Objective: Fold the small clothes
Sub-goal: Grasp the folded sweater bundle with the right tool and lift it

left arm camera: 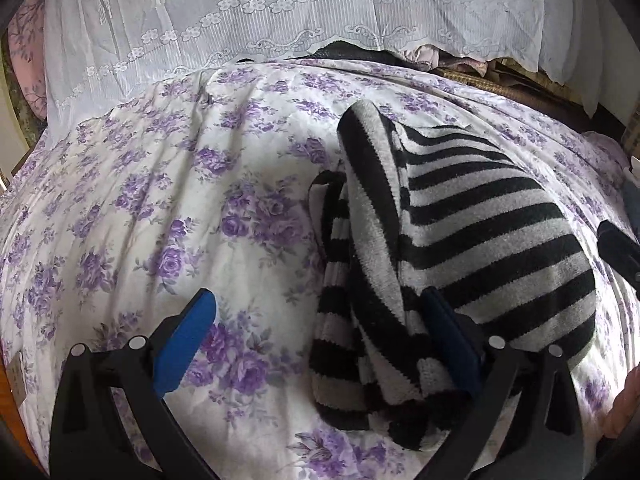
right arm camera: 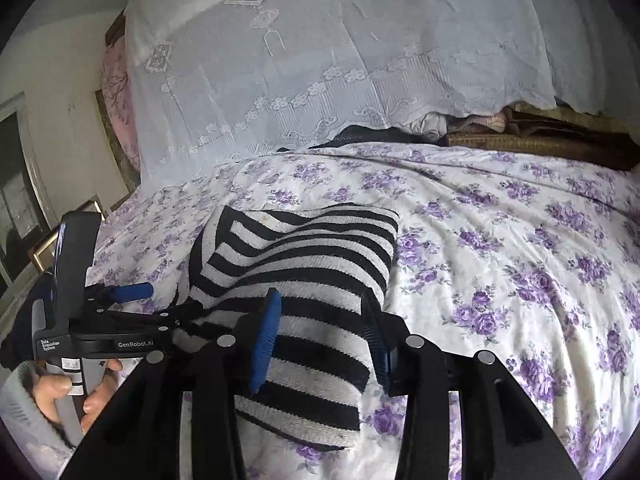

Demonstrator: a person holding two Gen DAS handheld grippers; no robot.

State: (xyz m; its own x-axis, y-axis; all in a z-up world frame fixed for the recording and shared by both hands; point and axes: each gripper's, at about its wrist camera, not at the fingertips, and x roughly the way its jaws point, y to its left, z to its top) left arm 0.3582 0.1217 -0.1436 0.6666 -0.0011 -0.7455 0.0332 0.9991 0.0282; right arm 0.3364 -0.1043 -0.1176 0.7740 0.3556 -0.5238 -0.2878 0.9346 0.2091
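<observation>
Lying on the purple-flowered white bedsheet (right arm camera: 500,248), the black-and-white striped knitted garment (right arm camera: 304,280) looks partly folded, one side still bunched. The left gripper (left arm camera: 316,344) and right gripper (right arm camera: 320,344) straddle its near edge, fingers wide apart.

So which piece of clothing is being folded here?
On the white bedspread with purple roses, find the black-and-white striped knit garment, already partly folded. It is the only striped thing there, between both open grippers.
</observation>
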